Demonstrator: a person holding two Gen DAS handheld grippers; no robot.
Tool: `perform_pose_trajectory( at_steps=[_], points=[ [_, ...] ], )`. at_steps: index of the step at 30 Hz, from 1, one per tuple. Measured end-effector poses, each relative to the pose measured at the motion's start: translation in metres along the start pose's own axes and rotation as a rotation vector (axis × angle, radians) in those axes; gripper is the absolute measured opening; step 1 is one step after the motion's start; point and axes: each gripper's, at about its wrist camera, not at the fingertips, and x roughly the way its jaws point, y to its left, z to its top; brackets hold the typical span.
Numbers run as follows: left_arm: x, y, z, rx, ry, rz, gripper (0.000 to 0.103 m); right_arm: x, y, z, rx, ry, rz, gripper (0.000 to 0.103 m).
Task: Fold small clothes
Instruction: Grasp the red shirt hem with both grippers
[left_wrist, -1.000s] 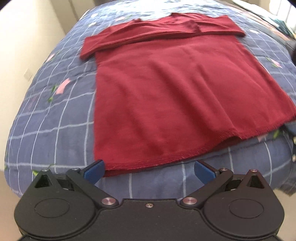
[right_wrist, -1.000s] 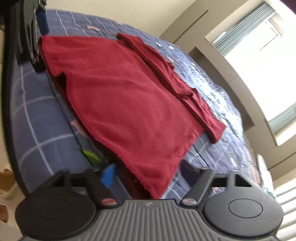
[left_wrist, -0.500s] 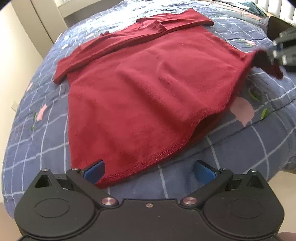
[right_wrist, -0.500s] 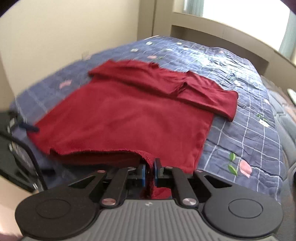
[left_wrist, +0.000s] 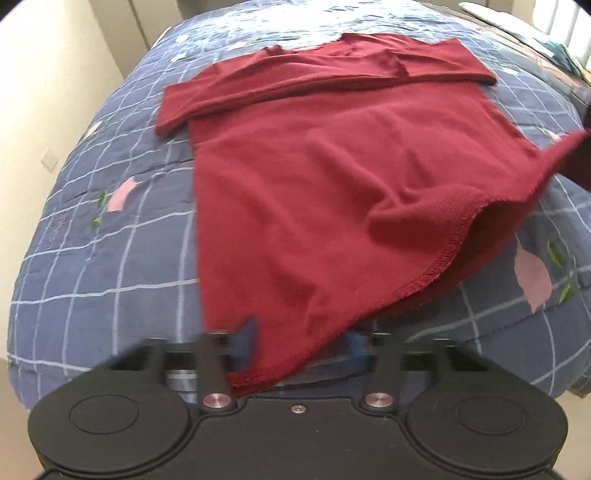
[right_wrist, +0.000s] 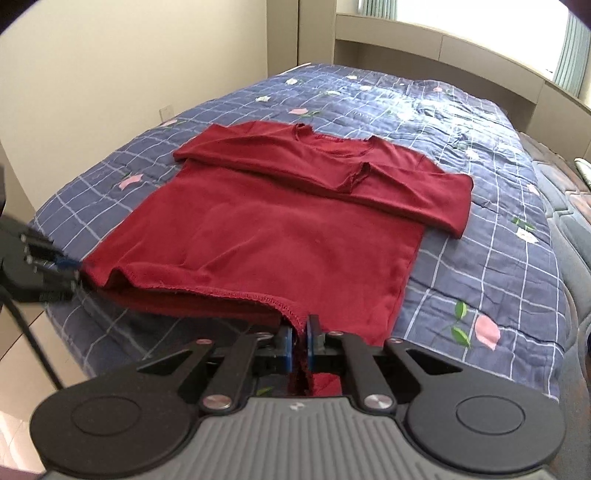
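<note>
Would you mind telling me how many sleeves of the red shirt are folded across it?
2: the left sleeve and the right sleeve both lie folded inward across the red shirt, meeting below the collar.

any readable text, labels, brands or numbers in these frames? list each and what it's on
None readable.
Small pale logo mark on the grey ribbed body of the right hand-held gripper: a symbol, no letters legible.
Faint stitched marks on the blue checked quilt: too blurred to read.
Dark red long-sleeved shirt: no print visible.
</note>
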Motion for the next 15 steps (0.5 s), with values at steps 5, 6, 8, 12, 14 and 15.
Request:
perform_pose_trajectory(
  at_steps=[5,6,8,12,14,15],
  points=[
    [-0.023,0.003,0.015,0.044,-0.042,0.020,0.005,-0.019,0.007,-0.002,-0.050,0.012,-0.006,0.005],
    [-0.028,0.002,0.019,0.070,-0.052,0.031,0.005,-0.024,0.010,-0.003,-0.066,0.019,-0.008,0.005],
    [-0.039,-0.004,0.025,0.136,-0.067,0.078,0.005,-0.035,0.015,-0.005,-0.081,0.033,-0.007,0.005],
    [-0.069,-0.009,0.027,0.202,-0.073,0.102,0.004,-0.059,0.015,-0.004,-0.036,0.036,-0.002,0.005],
    [-0.086,-0.013,0.025,0.228,-0.082,0.114,0.004,-0.072,0.015,-0.001,-0.007,0.034,0.009,0.005],
    [-0.097,-0.013,0.024,0.234,-0.088,0.117,0.004,-0.079,0.016,-0.001,0.002,0.033,0.014,0.005]
  ],
)
